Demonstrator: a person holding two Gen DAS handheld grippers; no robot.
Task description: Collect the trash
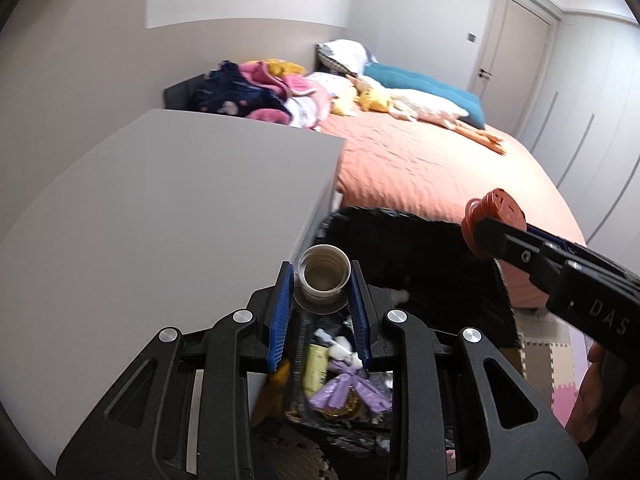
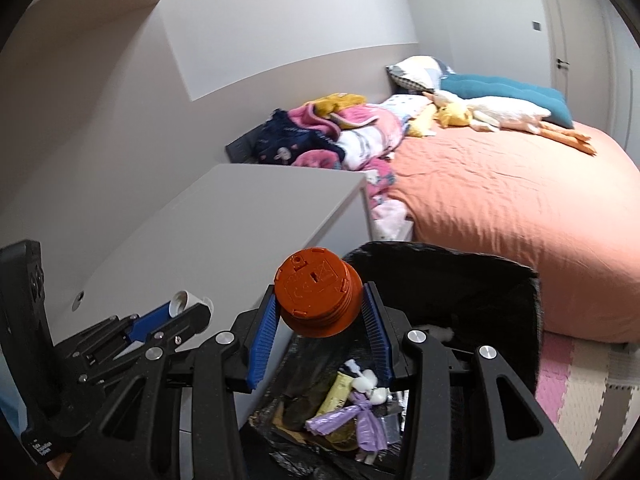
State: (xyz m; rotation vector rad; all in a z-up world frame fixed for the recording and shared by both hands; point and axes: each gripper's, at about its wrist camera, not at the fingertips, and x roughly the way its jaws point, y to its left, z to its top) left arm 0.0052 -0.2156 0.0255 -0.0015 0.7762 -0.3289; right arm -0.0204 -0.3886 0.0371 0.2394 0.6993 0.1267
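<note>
Trash bin [image 2: 500, 280]: left claw [image 1: 322, 280] clamps grey cap [image 1: 324, 270], right claw [image 2: 324, 304] clamps orange cap [image 2: 318, 296], both above bin. Off-centre release risks caps bouncing off the rim.

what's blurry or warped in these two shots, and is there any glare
Left wrist view: strong fisheye bend with dark corners, the cabinet top curves; the white cap in the left gripper is sharp, bin trash soft. Right wrist view: same warp; the orange cap is crisp, the bed evenly lit, no harsh glare.
</note>
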